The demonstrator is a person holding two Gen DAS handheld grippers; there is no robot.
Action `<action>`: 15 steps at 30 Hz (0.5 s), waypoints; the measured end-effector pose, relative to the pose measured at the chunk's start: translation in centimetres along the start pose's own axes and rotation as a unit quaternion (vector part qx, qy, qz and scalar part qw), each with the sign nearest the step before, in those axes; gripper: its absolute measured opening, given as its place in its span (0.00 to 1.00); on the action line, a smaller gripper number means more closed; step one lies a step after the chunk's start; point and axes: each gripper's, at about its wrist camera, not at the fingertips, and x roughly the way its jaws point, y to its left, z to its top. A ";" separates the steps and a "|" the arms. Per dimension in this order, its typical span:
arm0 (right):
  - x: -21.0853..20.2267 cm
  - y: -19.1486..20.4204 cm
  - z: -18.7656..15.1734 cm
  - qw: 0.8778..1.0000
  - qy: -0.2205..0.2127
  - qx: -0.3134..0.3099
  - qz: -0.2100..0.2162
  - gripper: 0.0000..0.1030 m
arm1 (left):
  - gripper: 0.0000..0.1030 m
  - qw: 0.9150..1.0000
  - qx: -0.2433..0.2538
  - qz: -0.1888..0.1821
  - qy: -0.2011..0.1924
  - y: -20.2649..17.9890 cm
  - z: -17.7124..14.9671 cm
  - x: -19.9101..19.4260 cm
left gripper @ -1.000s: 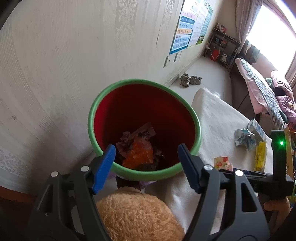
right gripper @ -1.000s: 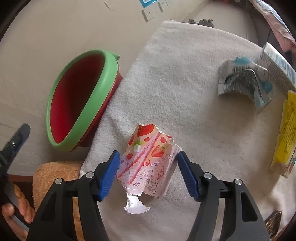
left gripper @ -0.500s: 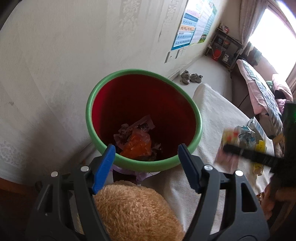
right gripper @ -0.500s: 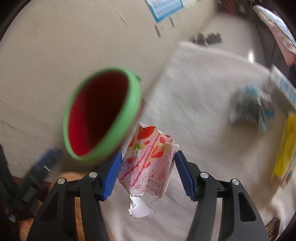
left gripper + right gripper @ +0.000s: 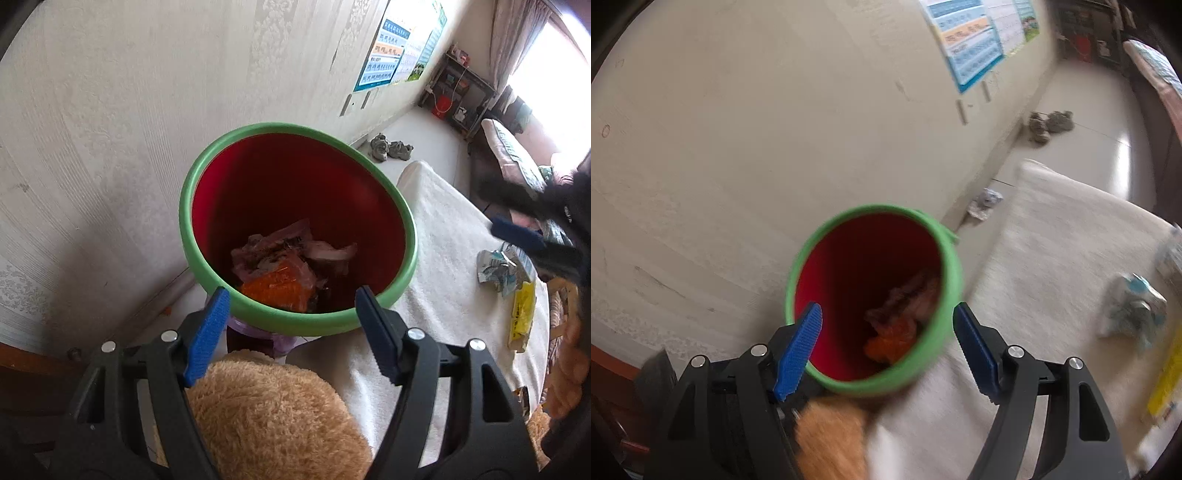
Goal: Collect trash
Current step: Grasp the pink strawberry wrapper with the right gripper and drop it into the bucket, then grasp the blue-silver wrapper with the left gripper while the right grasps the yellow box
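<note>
Left wrist view: my left gripper (image 5: 291,325) hangs over the near rim of the bin (image 5: 402,225), jaws spread, nothing between them. Bin — green rim, red inside — holds crumpled wrappers (image 5: 291,258), an orange one nearest me. Right of the bin, on the white cloth (image 5: 443,266): a crushed blue-and-silver pack (image 5: 495,267) and, beyond it, a yellow packet (image 5: 522,314). A tan plush thing (image 5: 273,417) lies just below the bin. My right gripper shows blurred at the right edge, above the cloth.

Right wrist view: right gripper (image 5: 888,339) over the bin (image 5: 955,277), its jaws have just been opening and stand spread — empty between the pads. Wrappers (image 5: 901,321) lie inside the bin. I cannot make out the strawberry wrapper here.
</note>
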 end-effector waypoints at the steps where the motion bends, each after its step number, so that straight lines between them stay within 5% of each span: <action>1: -0.6 -0.9 -0.4 1.000 -0.004 0.005 -0.014 0.70 | 0.65 1.000 0.003 0.002 -0.001 -0.1 -0.1 0.0; 5: -4.1 -7.1 -2.3 0.992 -0.039 0.039 -0.114 0.73 | 0.65 1.000 0.015 0.011 0.001 -0.6 -0.1 0.2; 9: -6.6 -14.5 -4.4 0.968 -0.048 0.103 -0.223 0.75 | 0.66 0.999 0.032 0.024 0.004 -1.3 -0.2 0.4; 12: -6.9 -19.2 -5.7 0.953 -0.034 0.161 -0.253 0.76 | 0.66 0.998 0.052 0.041 0.006 -2.2 -0.3 0.6; 15: -5.8 -21.4 -7.0 0.953 0.002 0.196 -0.231 0.78 | 0.66 0.995 0.074 0.061 0.003 -3.2 -0.4 0.5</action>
